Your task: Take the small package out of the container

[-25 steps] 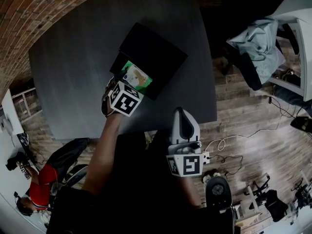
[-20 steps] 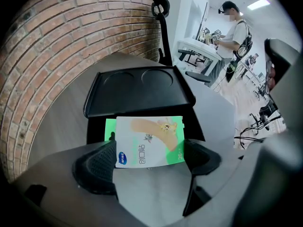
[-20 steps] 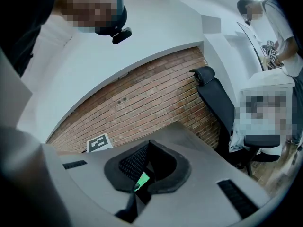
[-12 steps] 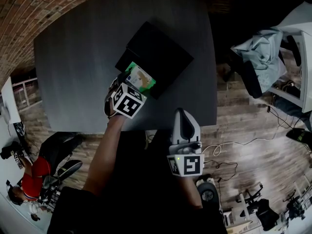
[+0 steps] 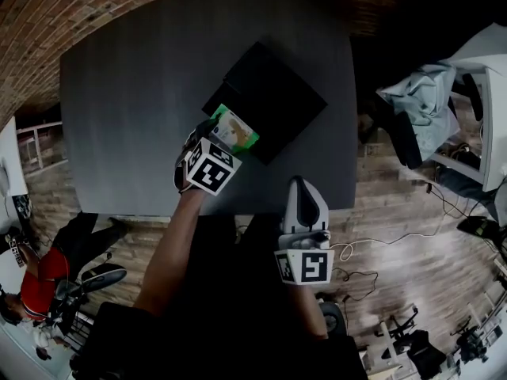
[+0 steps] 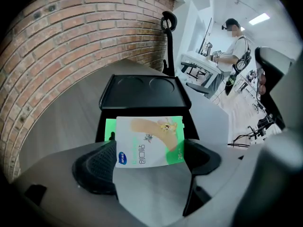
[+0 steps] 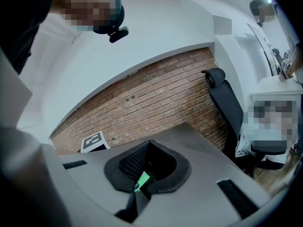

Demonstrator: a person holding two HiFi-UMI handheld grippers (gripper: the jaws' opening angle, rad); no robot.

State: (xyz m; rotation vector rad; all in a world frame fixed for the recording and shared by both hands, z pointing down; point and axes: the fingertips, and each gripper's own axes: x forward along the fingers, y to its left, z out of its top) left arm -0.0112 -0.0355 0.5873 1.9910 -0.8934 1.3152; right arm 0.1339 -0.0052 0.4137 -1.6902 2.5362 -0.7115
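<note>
The left gripper (image 6: 150,156) is pinching the small package (image 6: 147,141) between its two black pads, its jaws standing narrow on the near end of the flat green-and-white sachet. The package is jutting forward over the near edge of the black container (image 6: 142,94), which is sitting open on the dark grey table (image 5: 119,117) (whether the sachet's far end is touching the container's inside cannot be told). The right gripper (image 7: 149,150) is hanging well apart from all this, off the table's near edge and above the person's lap. Its jaws are pressing together, with only a thin green sliver showing at the seam. A brick wall (image 6: 57,46) is curving behind the table, and a black office chair (image 7: 222,98) is standing beside the wall.
</note>
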